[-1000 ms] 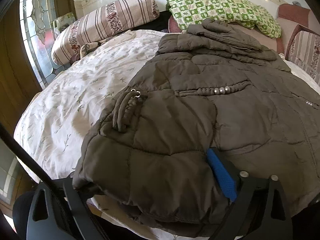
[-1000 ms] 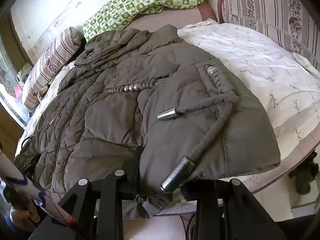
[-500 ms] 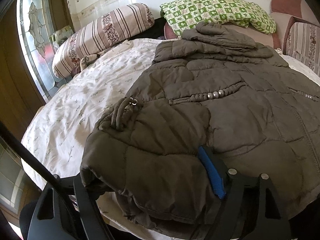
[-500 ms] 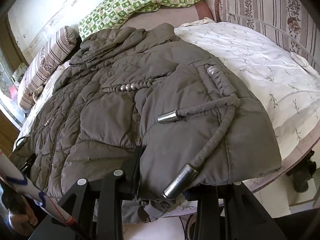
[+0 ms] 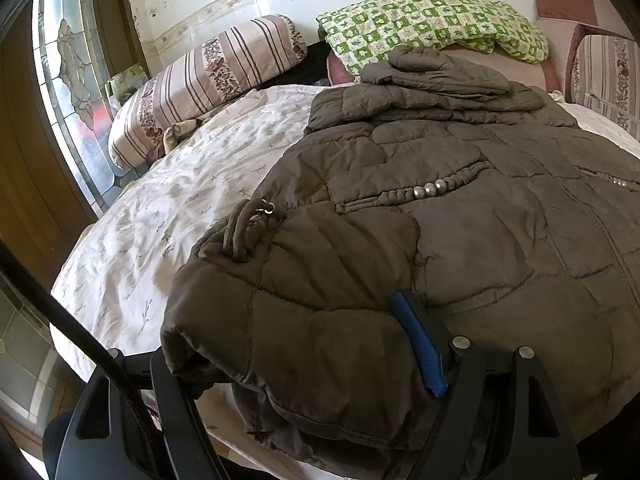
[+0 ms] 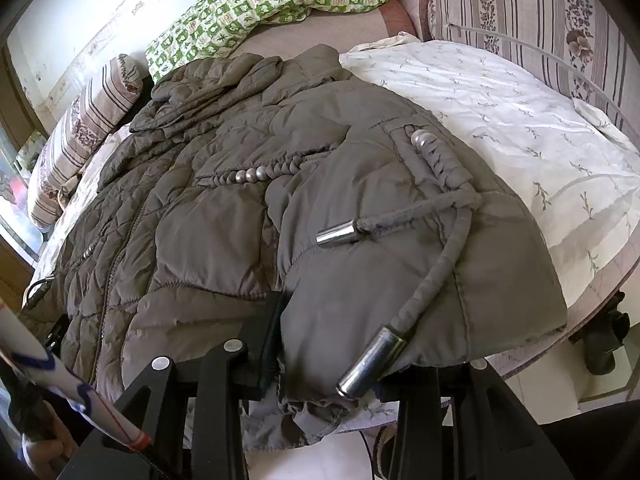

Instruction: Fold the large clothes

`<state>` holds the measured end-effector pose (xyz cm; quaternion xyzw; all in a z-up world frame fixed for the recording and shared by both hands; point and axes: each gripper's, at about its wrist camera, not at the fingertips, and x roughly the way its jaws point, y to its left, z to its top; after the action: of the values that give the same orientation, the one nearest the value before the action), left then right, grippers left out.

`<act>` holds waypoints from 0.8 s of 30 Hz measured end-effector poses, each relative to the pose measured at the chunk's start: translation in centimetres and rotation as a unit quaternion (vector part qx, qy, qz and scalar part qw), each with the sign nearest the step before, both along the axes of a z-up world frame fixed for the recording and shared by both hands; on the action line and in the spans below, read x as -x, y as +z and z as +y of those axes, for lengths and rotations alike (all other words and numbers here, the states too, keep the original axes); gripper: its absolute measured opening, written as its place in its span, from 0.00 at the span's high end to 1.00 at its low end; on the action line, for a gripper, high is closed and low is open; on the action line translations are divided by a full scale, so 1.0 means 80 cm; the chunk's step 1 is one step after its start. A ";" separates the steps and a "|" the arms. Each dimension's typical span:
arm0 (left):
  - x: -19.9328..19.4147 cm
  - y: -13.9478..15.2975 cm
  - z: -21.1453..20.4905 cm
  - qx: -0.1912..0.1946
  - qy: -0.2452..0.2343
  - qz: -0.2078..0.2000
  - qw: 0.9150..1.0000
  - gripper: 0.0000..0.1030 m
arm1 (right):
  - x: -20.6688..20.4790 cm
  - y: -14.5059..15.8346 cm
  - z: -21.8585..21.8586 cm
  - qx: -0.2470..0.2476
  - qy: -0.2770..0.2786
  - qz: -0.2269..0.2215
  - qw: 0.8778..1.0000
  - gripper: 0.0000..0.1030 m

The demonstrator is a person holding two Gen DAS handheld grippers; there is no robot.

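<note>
Lying spread across the bed (image 5: 168, 200), a large brown quilted jacket (image 5: 460, 208) is seen with its hood end far, toward the pillows, and its hem near, at the bed's edge; the near hem is gripped at two places. A bunched fold of the hem at its left corner is held by the left gripper (image 5: 304, 364), whose fingers stand fairly wide with the padded cloth filling the gap; a blue pad (image 5: 420, 352) is pressed against the fabric on the right finger. The hem's right corner is clasped by the right gripper (image 6: 352, 360), fingers likewise parted around a thick fold. A braided drawcord (image 6: 432, 276) with metal tips (image 6: 370, 364) is draped over the right side of the jacket, one tip resting just beside the right gripper. A green checked pillow (image 5: 432, 28) and a striped bolster (image 5: 208, 76) are set at the far end of the bed.
</note>
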<state>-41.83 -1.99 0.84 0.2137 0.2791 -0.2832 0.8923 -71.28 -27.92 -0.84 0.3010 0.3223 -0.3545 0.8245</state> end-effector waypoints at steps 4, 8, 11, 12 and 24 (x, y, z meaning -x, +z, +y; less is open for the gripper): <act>0.001 0.000 -0.001 -0.001 0.002 -0.004 1.000 0.25 | 0.001 -0.001 0.000 -0.001 0.001 -0.001 1.000 0.61; 0.002 0.000 -0.002 -0.001 0.001 -0.003 1.000 0.28 | 0.001 0.000 0.000 -0.001 0.002 -0.001 1.000 0.60; 0.003 0.002 -0.003 0.000 -0.006 -0.007 1.000 0.36 | 0.001 0.000 0.001 0.003 0.003 -0.001 1.000 0.62; 0.004 0.002 -0.004 -0.001 -0.008 -0.010 1.000 0.37 | 0.001 0.001 0.001 0.004 0.003 -0.002 1.000 0.64; 0.006 0.003 -0.004 0.000 -0.011 -0.014 1.000 0.45 | 0.005 0.001 0.003 0.001 0.003 -0.008 1.000 0.67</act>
<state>-42.31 -2.32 1.06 0.2208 0.2642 -0.2896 0.8931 -71.67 -27.65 -0.75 0.3019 0.3165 -0.3501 0.8284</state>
